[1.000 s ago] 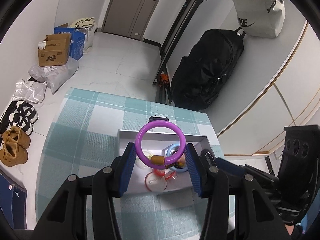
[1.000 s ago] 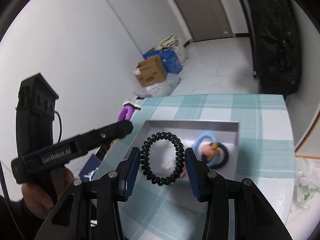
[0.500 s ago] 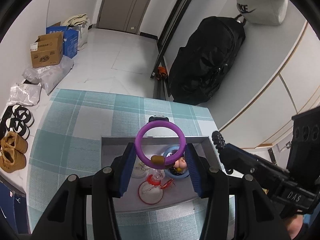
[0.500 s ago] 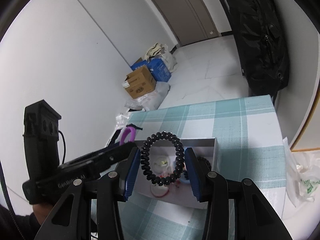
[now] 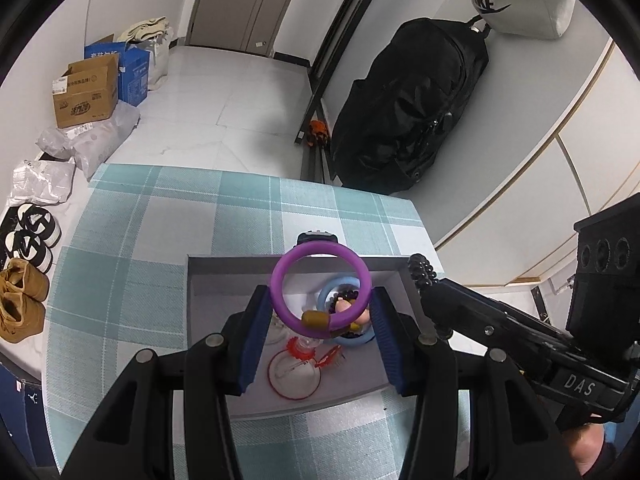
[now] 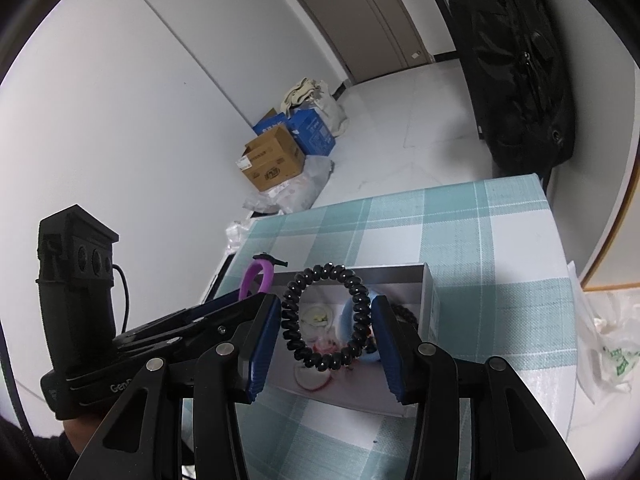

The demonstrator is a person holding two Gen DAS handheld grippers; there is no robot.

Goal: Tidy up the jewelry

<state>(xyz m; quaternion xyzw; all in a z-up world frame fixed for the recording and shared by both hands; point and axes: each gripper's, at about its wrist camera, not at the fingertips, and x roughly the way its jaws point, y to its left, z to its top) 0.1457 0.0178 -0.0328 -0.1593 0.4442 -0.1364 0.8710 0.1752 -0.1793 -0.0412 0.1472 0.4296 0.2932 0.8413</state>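
We've got the left gripper (image 5: 320, 312) clamped on a purple bangle (image 5: 320, 288) and the right gripper (image 6: 325, 322) pinching a black spiral hair tie (image 6: 325, 322) — both held over the grey tray (image 5: 224, 276) on the checked tablecloth (image 5: 160, 220), black duffel bag (image 5: 404, 108) beyond.

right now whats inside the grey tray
In the shallow grey rectangular tray: a thin red hoop bracelet, a light blue ring, dark beads and a clear piece. The purple bangle in the left tongs covers part of the pile.
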